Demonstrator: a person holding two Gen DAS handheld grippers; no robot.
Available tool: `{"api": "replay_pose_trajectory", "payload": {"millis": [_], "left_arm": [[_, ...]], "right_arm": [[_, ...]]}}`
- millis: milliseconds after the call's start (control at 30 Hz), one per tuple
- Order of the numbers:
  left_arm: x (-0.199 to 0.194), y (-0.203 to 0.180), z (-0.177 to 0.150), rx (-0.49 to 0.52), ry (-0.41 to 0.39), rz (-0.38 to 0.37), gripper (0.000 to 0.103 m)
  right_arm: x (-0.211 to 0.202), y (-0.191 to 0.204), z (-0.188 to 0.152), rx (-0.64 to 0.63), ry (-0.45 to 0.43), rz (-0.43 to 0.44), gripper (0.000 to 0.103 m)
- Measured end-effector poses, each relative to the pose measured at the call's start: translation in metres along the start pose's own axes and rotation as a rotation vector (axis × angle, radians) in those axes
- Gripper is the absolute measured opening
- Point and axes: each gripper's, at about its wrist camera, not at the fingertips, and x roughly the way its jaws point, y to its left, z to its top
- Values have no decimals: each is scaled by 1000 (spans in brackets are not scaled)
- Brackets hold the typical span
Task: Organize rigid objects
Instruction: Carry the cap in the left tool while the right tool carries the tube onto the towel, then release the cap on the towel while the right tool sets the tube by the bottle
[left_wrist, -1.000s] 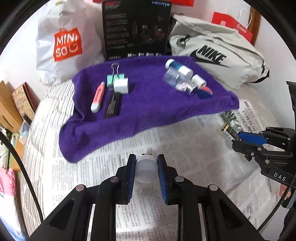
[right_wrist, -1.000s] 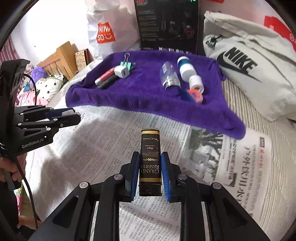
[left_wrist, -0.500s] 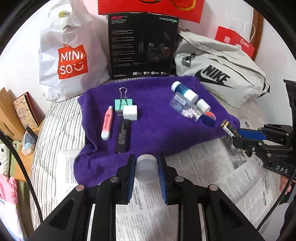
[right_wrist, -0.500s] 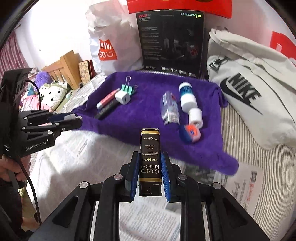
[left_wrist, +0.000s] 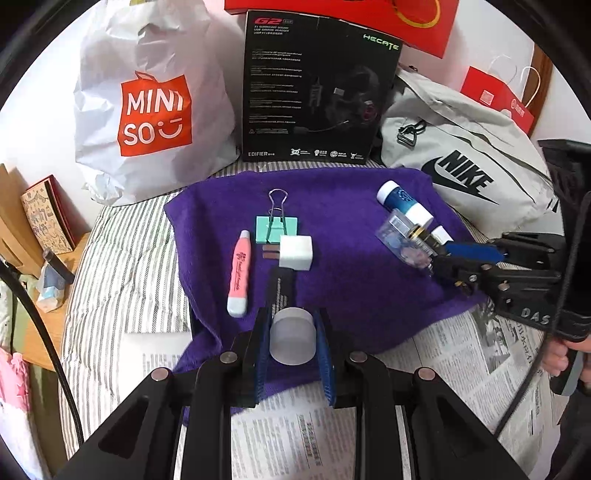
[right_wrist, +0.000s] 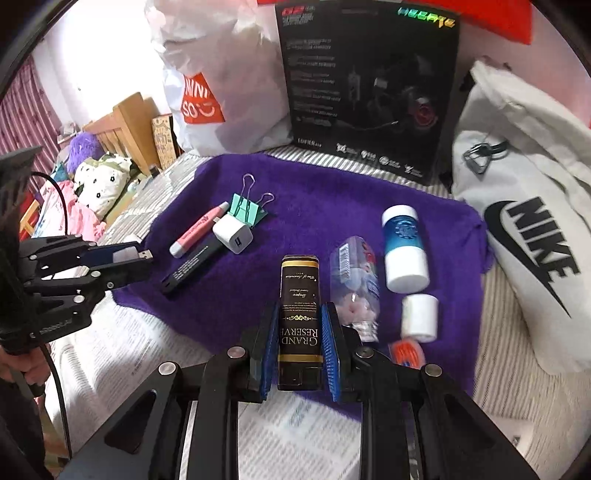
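At 10 o'clock in the left wrist view, the white bag (left_wrist: 147, 107) reads "MINISO". At 12, the black box (left_wrist: 314, 88) carries "G2", "HECATE" and "EDIFIER". At 2, the grey bag (left_wrist: 465, 162) says "NIKE". The right gripper (left_wrist: 439, 254) body shows "DAS". The black bottle (right_wrist: 298, 317) reads "GRAND RESERVE".

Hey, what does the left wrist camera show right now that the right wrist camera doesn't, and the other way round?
Only the left wrist view shows the red paper bag at the back right and the round end of the white object in the left tongs.

Only the right wrist view shows the wooden furniture, the purple plush toy and the Grand Reserve label of the black box in the right tongs.

Both show the purple towel, binder clip, white charger cube, pink pen, Miniso bag and Nike bag.
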Motion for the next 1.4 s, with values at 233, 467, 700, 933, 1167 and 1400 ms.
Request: {"api": "replay_pose_trajectory", "payload": {"millis": [233,467,700,933,1167,1400], "left_arm": [[14,6,6,-7,14,-5,23],[25,9,10,-20,27,-30,22],[38,9,14,-17,41,-53,22],[48,1,17,6,53,-63,22],[61,-19,21,48,70,-61,23],[78,-38,19,94,93,-27,23]], "right_arm": [[37,4,1,-24,66,-22,23],[55,2,1,-34,94,-28,24],[53,-2,-3,-49,89,-4,27],[27,-10,-16,-7,86,-13,28],[-17,-20,-41,49,35,-40,34],[-40,-23,-69,103,16,-38,35]]}}
